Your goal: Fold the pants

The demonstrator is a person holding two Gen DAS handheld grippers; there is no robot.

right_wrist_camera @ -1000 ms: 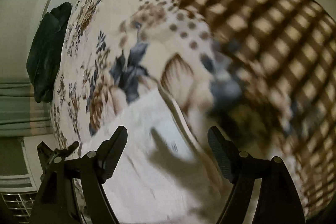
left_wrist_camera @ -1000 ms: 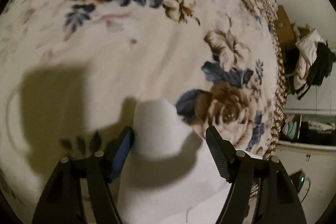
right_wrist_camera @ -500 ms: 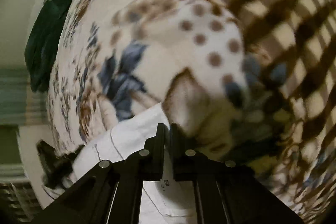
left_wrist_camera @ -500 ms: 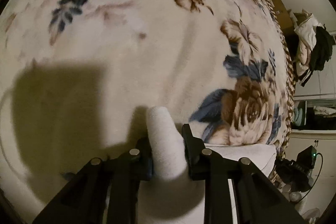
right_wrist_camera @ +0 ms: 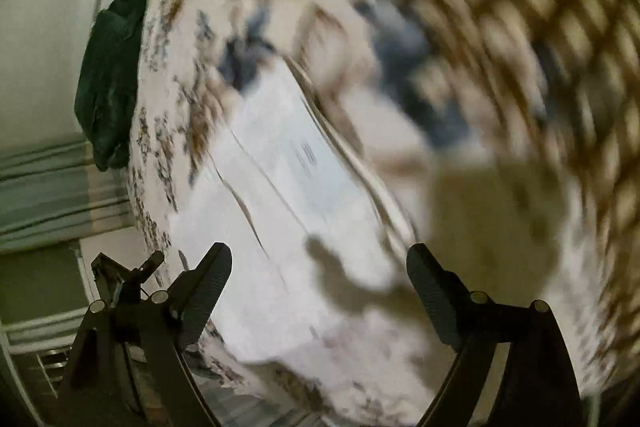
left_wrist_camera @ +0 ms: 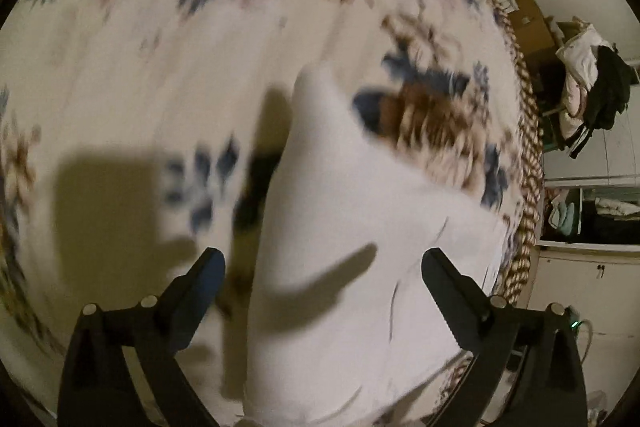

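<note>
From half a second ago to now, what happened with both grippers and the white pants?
Both let go. The left gripper, then clamped on a bunched fold of the white pants, is opening with cloth loose between its fingers. The right gripper, then pinched shut at the pants' edge, is opening too. The pants remain on the floral blanket.

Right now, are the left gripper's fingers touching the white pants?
Apart. The left wrist view shows the left gripper opening, both fingers clear of the white pants, which lie between them on the floral blanket.
</note>
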